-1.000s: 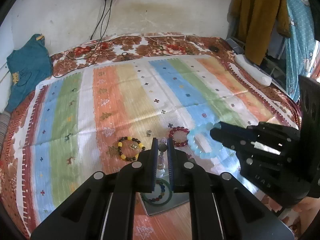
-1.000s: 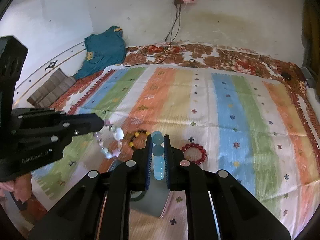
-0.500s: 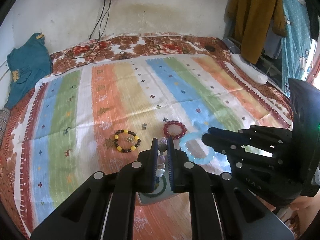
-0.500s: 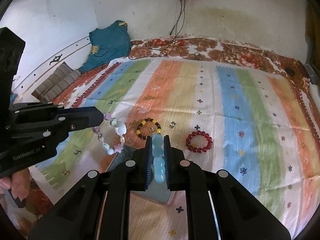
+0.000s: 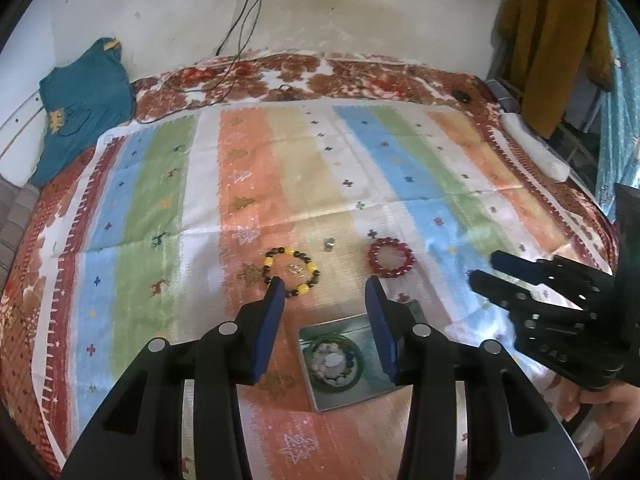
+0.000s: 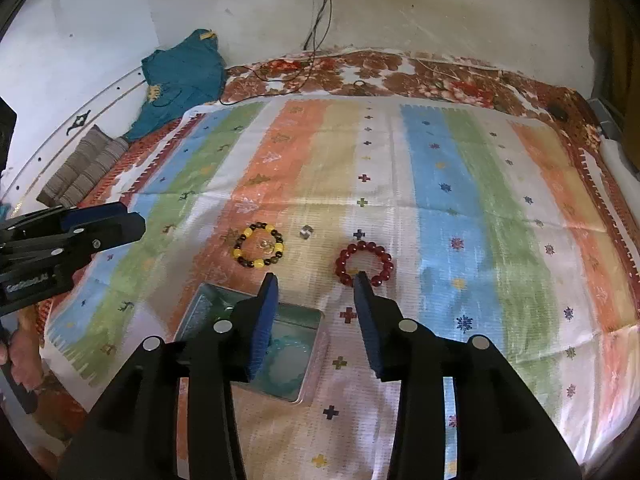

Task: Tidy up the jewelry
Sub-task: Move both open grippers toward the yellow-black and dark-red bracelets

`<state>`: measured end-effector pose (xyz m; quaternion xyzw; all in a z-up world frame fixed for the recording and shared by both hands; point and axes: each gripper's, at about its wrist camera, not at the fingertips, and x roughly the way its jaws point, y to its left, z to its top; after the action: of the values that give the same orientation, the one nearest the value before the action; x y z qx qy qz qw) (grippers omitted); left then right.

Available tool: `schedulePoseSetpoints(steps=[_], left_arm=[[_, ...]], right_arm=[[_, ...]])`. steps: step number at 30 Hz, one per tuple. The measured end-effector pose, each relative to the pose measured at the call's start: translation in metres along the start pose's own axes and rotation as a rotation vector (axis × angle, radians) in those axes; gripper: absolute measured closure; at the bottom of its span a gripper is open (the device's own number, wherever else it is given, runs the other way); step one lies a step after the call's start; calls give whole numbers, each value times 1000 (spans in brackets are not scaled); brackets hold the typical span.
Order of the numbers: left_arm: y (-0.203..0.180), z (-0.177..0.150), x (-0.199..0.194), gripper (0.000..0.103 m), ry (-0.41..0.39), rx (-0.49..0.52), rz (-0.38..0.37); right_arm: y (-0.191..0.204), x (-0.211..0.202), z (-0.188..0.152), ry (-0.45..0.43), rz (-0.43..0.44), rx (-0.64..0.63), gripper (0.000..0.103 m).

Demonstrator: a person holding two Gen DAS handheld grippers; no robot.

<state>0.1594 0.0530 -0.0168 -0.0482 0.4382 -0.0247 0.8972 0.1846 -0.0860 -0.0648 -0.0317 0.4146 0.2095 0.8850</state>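
Left gripper [image 5: 325,288]: jaws wide, empty; metal tray [image 5: 372,394] with bracelets just below fingertips. Right gripper [image 6: 316,282]: jaws wide, empty; red bracelet [image 6: 363,262] at right fingertip, yellow-black bracelet [image 6: 259,250] ahead-left.

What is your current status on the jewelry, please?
Left gripper and right gripper: jaws open, empty. Metal tray holds bracelets. Yellow-black bracelet, red bracelet, small ring on striped cloth. Nothing blocking.

striped bedcloth [image 6: 472,208]: woven, matt; tray [image 5: 380,390]: shiny metal; red bead bracelet [image 6: 364,263]: glossy; fingers [image 5: 269,330]: matt black plastic, blue pads
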Motion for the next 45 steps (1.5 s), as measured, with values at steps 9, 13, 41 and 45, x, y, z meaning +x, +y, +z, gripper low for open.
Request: schedulePoseSetpoints(steps=[9,13,41,45], left_arm=[[19,8,23,55,36,-53,62],[23,10,39,49,65,-50,95],[49,21,132,37,238,-88,129],[58,17,152,37,285,-110,135]], right_arm=[[-18,16,7,36,-25,40,50],[-28,27,12,55,-39,68,43],[-64,111,26,228,-135,98,27],[-69,125,25,262,-135,109,27]])
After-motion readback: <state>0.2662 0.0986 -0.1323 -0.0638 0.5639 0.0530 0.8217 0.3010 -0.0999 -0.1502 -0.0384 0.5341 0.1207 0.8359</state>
